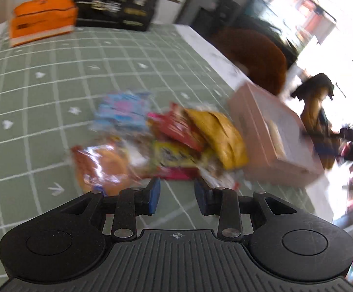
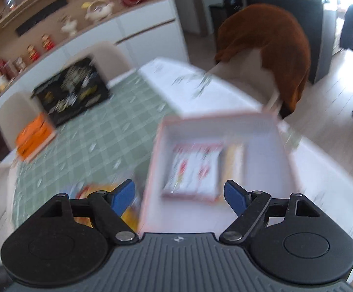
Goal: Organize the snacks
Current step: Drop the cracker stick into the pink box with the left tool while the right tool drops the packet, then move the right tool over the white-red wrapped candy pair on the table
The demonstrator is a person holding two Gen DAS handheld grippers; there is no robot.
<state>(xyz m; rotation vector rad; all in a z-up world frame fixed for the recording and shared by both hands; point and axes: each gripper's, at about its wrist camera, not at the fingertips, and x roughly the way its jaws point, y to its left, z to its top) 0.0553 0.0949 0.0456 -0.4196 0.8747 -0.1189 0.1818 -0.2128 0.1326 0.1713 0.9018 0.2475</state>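
Observation:
A blurred heap of snack packets [image 1: 166, 141] lies on the green checked tablecloth [image 1: 54, 97]: a blue-and-pink pack, red packs, a yellow bag [image 1: 222, 136] and an orange clear-wrapped one [image 1: 103, 168]. My left gripper [image 1: 177, 196] hovers just in front of the heap, open, with nothing between its blue pads. To the right of the heap stands a pink box [image 1: 273, 141]. In the right wrist view that pink box [image 2: 283, 150] holds a white-and-red packet [image 2: 193, 170] and a yellowish one [image 2: 234, 163]. My right gripper [image 2: 180, 194] is wide open above the box's near edge, empty.
An orange pouch [image 1: 42, 19] and a black printed box [image 1: 118, 2] stand at the table's far end. A chair draped in brown cloth [image 2: 269, 48] is beyond the white table edge. Shelves with jars and ornaments [image 2: 30, 24] line the wall. Snack packets [image 2: 98, 194] lie left of the box.

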